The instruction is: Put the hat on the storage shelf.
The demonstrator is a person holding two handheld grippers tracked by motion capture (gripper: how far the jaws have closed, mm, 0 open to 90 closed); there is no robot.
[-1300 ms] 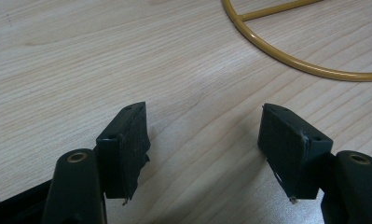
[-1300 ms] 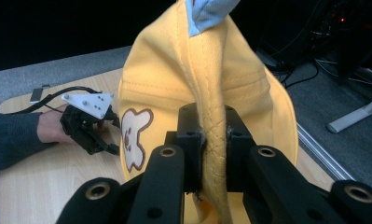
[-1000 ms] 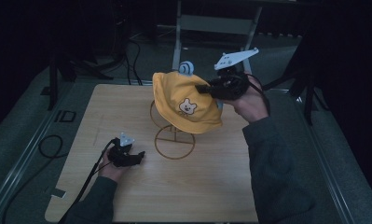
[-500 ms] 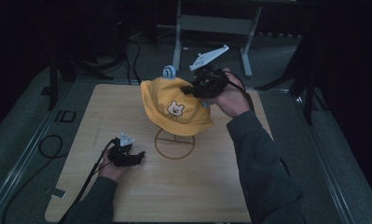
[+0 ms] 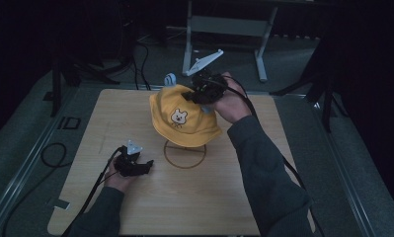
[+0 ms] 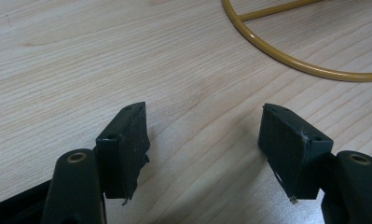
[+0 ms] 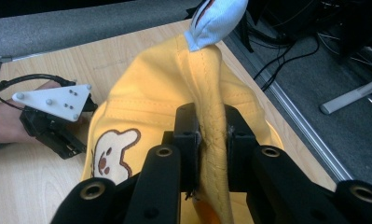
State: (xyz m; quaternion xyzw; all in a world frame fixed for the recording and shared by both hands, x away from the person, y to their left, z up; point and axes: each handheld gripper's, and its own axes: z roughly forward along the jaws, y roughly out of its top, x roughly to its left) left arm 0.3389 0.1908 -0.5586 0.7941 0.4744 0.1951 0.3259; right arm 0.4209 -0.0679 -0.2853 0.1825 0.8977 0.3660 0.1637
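Jaws of your right gripper (image 7: 210, 135) pinch a fold of the hat (image 5: 183, 121) above the stand (image 5: 184, 154), left gripper (image 6: 211, 140) gaping empty on the table (image 5: 224, 197); it's light, floppy cloth, so grip seams.

Dim high view, surroundings falling into black; the pale wooden table (image 5: 194, 197) catches soft light, close-ups sharp and brighter.

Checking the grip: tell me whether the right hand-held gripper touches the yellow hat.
Touching. The right gripper view shows the right hand-held gripper pinching a fold of the yellow hat.
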